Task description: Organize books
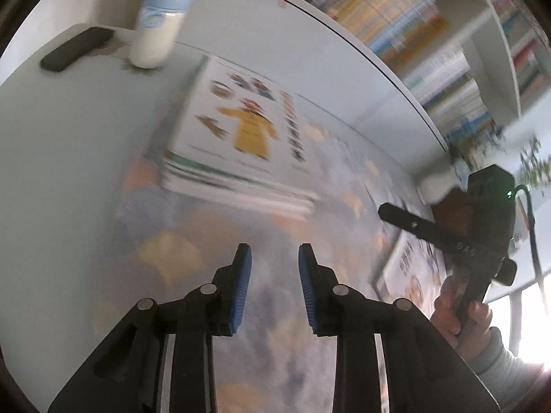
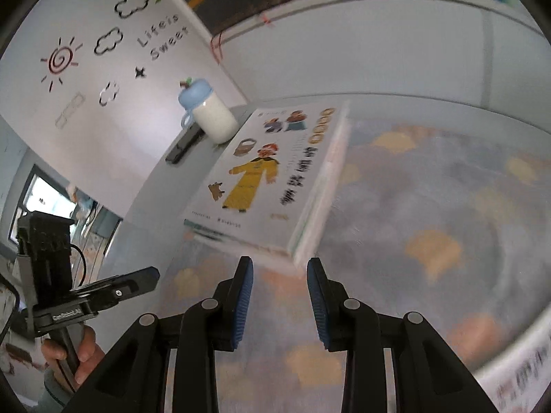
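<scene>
So the biggest thing here is the white desk (image 2: pixel 144 227), with a soft printed mat (image 2: pixel 430 213) laid over most of it, greyish with orange and yellow blobs, pretty blurry in both views. Behind the desk runs a bookshelf (image 1: pixel 396 10) crammed with colourful spines, too smeared to read. On the side there's a white wall panel (image 2: pixel 103 69) with a red spiral sun, cloud outlines and "Life is Sweet" on it. The stack of books (image 2: pixel 272 186) sits flat on the desk at the mat's far-left part, the top cover white with a figure in a yellow robe, and it lies just ahead of both grippers without either touching it. A second book (image 1: pixel 409 268) lies on the mat near the desk's right edge, partly under the right tool in the left wrist view. Past the stack stands a white bottle with a pale blue cap (image 2: pixel 210 113), and a dark flat phone-like thing (image 1: pixel 75 51) lies right beside it. The left gripper (image 1: pixel 274 285) has its blue pads apart with nothing between them, just mat below. The right gripper (image 2: pixel 279 301) is the same deal, jaws parted and empty, hovering just short of the stack's near corner. Each tool is held by a hand (image 1: pixel 458 316) around the handle.
</scene>
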{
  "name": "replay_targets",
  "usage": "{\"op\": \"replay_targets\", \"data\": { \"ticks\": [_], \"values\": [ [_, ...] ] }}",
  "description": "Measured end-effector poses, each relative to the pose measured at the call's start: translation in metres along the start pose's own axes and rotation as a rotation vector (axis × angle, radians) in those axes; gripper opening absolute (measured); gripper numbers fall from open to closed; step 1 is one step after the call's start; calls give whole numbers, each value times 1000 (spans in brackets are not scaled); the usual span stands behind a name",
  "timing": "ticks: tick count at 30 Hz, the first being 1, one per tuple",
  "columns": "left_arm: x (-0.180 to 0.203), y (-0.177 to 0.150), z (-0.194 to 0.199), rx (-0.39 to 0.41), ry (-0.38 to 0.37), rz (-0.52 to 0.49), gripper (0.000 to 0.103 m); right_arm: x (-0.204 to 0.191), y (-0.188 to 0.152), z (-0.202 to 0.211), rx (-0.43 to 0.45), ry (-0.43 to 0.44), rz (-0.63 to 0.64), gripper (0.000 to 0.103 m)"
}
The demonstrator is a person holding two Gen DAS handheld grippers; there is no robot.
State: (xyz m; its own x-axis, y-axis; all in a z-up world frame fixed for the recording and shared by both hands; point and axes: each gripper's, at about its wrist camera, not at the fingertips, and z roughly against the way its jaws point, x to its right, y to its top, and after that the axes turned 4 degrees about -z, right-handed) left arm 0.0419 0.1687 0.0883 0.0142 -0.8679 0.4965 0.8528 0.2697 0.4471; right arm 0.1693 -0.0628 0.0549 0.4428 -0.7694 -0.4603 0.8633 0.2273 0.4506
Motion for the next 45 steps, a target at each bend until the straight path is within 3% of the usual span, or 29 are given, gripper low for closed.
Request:
{"op": "replay_targets", "data": {
  "ticks": [7, 12, 14, 15, 19, 23, 27, 31, 33, 36, 39, 43, 45],
  "values": [
    [97, -25, -2, -41, -38, -154, 25, 41, -60, 98, 102, -13, -138, 32],
    [172, -66, -7, -72, -71, -241, 28, 73, -103, 156, 152, -17, -206, 39],
    [200, -86, -14, -89, -84, -255, 28, 85, -125, 183, 169, -50, -201, 53],
    [214, -99, -19, -99, -91, -257, 28, 90, -137, 195, 175, -67, -192, 54],
    [268, -149, -48, -156, -153, -226, 28, 123, -205, 249, 177, -188, -166, 54],
    [315, -197, -87, -233, -230, -177, 28, 176, -277, 299, 147, -326, -261, 54],
    [361, -245, -122, -296, -207, -184, 28, 226, -340, 342, 146, -432, -363, 54],
    [383, -272, -141, -320, -147, -181, 28, 250, -377, 361, 114, -479, -385, 44],
    [387, -278, -148, -346, -136, -182, 28, 255, -391, 362, 87, -504, -371, 43],
    [394, -286, -152, -368, -99, -213, 28, 261, -404, 355, 45, -475, -375, 42],
    [392, -287, -156, -395, -104, -208, 28, 259, -411, 347, 22, -435, -354, 42],
    [390, -287, -156, -412, -125, -213, 28, 245, -412, 337, 11, -483, -296, 42],
    [387, -284, -159, -432, -135, -224, 28, 250, -415, 341, 19, -437, -338, 42]
  ]
}}
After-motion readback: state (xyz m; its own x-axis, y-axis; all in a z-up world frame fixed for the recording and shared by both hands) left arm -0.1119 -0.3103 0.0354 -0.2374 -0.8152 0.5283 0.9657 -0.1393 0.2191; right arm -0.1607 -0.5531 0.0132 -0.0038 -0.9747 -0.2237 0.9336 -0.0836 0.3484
